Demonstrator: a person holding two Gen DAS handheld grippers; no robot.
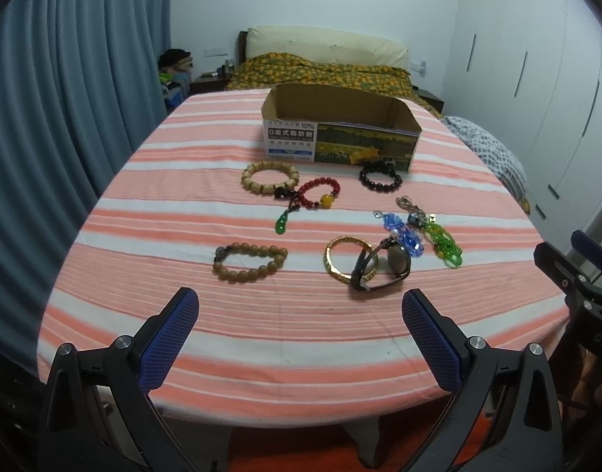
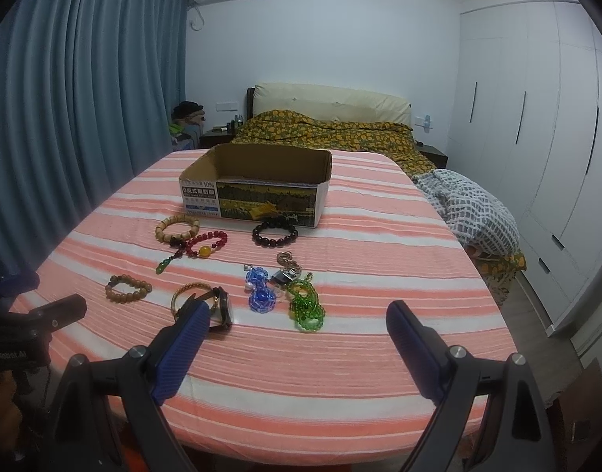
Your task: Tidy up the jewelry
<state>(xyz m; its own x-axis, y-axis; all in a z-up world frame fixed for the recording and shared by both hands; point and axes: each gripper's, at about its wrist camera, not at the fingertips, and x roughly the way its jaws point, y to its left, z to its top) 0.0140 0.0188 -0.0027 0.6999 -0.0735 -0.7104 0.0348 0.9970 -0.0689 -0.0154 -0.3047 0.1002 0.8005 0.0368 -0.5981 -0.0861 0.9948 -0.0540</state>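
So far nothing looks put away: the cardboard box at the far side of the striped table looks empty. All the jewelry, like the brown bead bracelet and the gold bangle under the watch, lies in front of it. The left gripper and right gripper hang wide open over the near edge, holding nothing.

**Dim, bluish room light with strong fisheye bending**

Both views are rather dim and cool, with soft light, probably from above. Shadows under the jewelry are weak. Edges bend strongly and fall into black corners. The curtain looks slightly blurred; there is no glare.
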